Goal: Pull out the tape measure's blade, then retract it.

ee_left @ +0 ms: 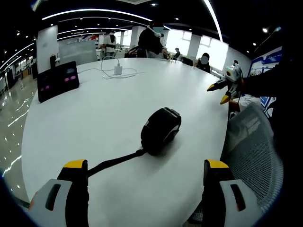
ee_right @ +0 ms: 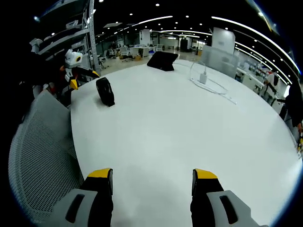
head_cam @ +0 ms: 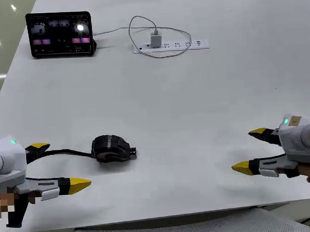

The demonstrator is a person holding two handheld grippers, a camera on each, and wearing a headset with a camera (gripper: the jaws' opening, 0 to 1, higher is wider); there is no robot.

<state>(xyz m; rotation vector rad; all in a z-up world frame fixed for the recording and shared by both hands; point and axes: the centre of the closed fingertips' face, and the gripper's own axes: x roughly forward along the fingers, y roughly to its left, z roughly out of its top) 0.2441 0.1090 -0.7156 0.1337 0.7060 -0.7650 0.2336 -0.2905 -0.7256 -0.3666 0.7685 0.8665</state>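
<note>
A black tape measure (head_cam: 112,148) is laid on the white table (head_cam: 196,109) just ahead of the left gripper (head_cam: 61,165), whose jaws are held apart. The right gripper (head_cam: 249,149), well away, is equally spread. A tablet (head_cam: 60,34) and power strip (head_cam: 172,45) are set at the far side, and ceiling light strips (ee_left: 94,9) are seen overhead.

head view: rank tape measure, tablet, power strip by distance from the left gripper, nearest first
1. Tape measure: just beyond the left gripper, at the table's near side.
2. Tablet: far side, left.
3. Power strip: far side, further right.
</note>
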